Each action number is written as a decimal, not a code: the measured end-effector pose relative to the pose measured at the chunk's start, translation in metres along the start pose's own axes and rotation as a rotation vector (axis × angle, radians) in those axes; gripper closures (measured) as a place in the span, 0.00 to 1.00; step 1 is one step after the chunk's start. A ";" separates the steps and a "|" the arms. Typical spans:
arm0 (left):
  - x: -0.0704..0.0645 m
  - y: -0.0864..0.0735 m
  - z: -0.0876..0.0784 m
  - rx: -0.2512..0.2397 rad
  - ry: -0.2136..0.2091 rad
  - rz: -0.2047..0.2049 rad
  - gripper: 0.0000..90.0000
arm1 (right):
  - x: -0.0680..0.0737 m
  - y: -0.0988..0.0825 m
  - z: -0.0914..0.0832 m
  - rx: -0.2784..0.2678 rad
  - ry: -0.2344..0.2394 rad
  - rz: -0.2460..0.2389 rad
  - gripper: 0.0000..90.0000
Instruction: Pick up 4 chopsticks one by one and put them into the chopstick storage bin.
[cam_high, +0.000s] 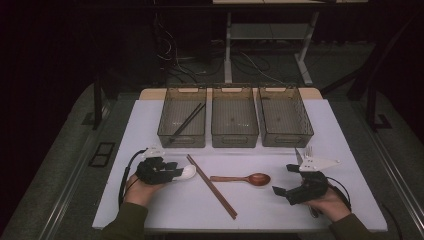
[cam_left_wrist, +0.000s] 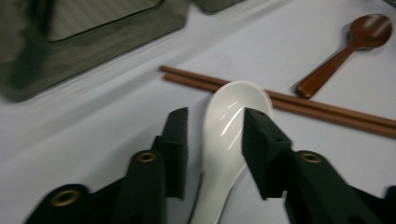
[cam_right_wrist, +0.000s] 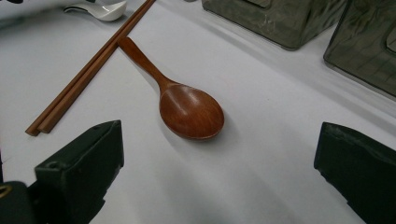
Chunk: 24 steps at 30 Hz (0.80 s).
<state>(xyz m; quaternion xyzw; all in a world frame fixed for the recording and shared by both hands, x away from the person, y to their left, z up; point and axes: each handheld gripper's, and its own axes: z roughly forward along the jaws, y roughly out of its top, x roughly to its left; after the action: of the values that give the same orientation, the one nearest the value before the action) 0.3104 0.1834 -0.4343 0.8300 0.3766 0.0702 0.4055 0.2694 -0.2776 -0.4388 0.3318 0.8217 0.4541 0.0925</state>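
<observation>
White ceramic spoon (cam_left_wrist: 224, 140) on the white table (cam_high: 150, 200), its bowl touching or just beside the brown chopsticks (cam_high: 212, 186), on their left side in the high view. Left gripper (cam_left_wrist: 215, 126) placed around this spoon, one black jaw at each side of the spoon body. Jaws partly open; a narrow gap visible at the left jaw, the right jaw very near the spoon edge, contact there impossible to tell because of blur. No clear pressing on the spoon.

Wooden spoon (cam_right_wrist: 184, 105) lying flat on the other side of the chopsticks, handle end just beside them, bowl pointing away from them. Right gripper (cam_right_wrist: 219, 158) low over the table, further from the chopsticks than the wooden spoon, jaws spread wide with nothing between them, the wooden spoon bowl just in front of the gap.

Three grey bins (cam_high: 235, 122) in a row beyond the chopsticks, at the far side of the table. A dark pair of chopsticks (cam_high: 187, 121) inside the left bin (cam_high: 167, 131), lying diagonal. Chopsticks on the table lying together, side by side, diagonal.
</observation>
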 end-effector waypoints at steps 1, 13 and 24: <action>-0.002 0.001 0.004 0.008 0.002 0.009 0.60 | 0.000 0.000 0.000 -0.001 0.000 0.000 0.01; -0.015 0.001 0.017 0.105 0.016 0.118 0.66 | 0.000 0.000 0.000 0.000 0.000 -0.001 0.01; -0.010 0.001 0.010 0.077 -0.021 0.103 0.92 | 0.000 0.000 0.000 0.002 -0.002 -0.003 0.01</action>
<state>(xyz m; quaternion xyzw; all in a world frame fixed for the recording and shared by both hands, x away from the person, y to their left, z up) 0.3085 0.1696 -0.4380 0.8639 0.3313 0.0678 0.3731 0.2695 -0.2774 -0.4389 0.3312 0.8225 0.4530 0.0934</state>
